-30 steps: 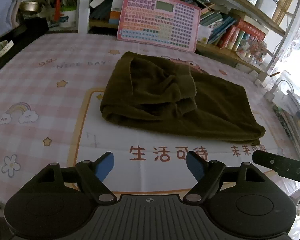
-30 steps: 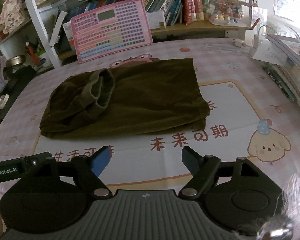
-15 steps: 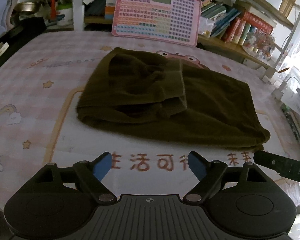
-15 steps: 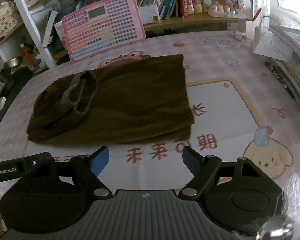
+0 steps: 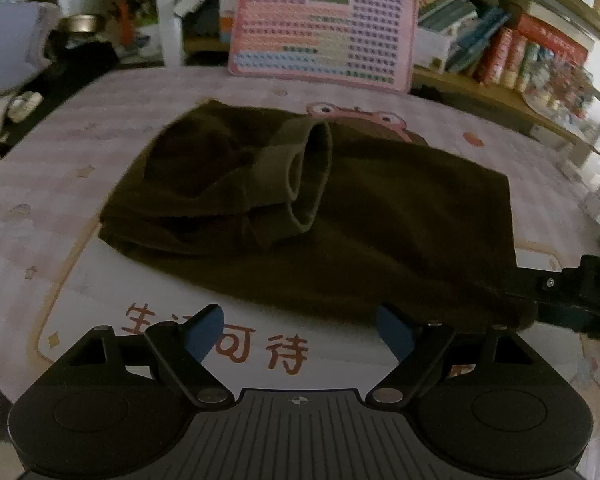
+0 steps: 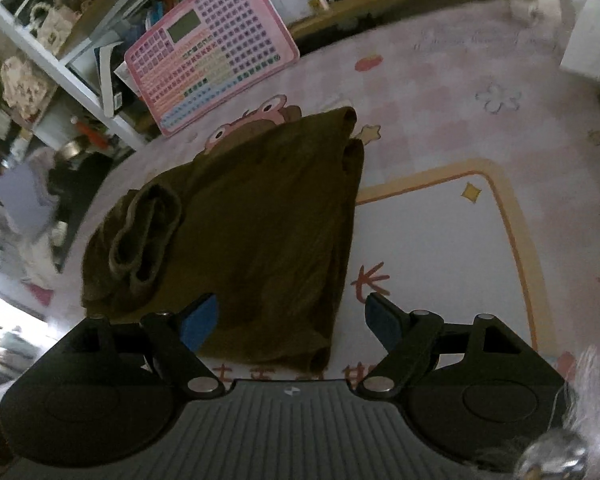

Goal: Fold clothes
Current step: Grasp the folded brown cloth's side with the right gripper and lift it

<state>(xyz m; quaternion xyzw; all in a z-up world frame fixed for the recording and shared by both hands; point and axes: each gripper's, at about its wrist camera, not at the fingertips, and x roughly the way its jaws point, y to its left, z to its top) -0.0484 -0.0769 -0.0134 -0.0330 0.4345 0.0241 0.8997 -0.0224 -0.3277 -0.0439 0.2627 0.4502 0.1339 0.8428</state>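
A dark olive sweater (image 5: 380, 220) lies folded flat on the pink printed tablecloth (image 5: 60, 168), with a ribbed cuff (image 5: 308, 172) curled on top toward its left. My left gripper (image 5: 298, 326) is open just short of the sweater's near edge, and nothing is between its blue pads. In the right wrist view the sweater (image 6: 260, 220) runs away from me, its right edge beside the white panel of the tablecloth (image 6: 440, 240). My right gripper (image 6: 291, 316) hangs open over the sweater's near right corner; its pads do not press the cloth.
A pink keyboard toy (image 5: 320, 28) leans against the bookshelf (image 5: 520, 52) behind the table. Dark clutter (image 5: 72, 64) sits at the far left. A white box (image 6: 588, 40) stands at the far right. The black body of the other tool (image 5: 572, 292) reaches in from the right.
Both grippers have come closer to the sweater. The left one now sits at its near edge. The right one has swung over the near right corner and tilted. The sweater has not moved.
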